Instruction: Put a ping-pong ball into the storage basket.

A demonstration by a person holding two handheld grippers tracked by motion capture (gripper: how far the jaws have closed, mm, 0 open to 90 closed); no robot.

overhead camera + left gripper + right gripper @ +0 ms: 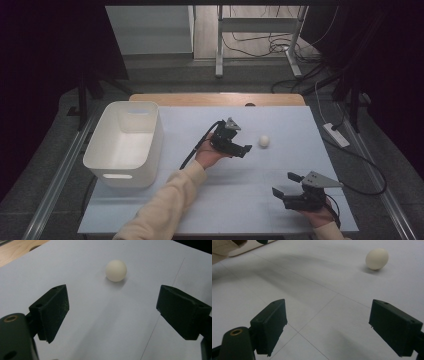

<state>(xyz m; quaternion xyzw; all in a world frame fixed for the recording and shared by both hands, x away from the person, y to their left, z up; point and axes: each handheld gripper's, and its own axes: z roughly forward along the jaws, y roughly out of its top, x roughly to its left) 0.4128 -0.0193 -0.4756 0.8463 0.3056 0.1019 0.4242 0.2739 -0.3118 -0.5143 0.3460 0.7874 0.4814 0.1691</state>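
Observation:
A small white ball rests on the pale blue table top, right of centre. My left gripper is open just to the ball's left, its jaws pointing at it. In the left gripper view the ball lies a short way ahead of the wide-apart jaws, with nothing between them. My right gripper stands open near the table's front right corner, jaws pointing left and away. In the right gripper view the ball sits far ahead at the upper right.
A white plastic bin stands on the table's left side. A bare wooden strip runs along the far edge. A cream sleeve reaches in from the bottom. Cables and a power strip lie on the floor to the right.

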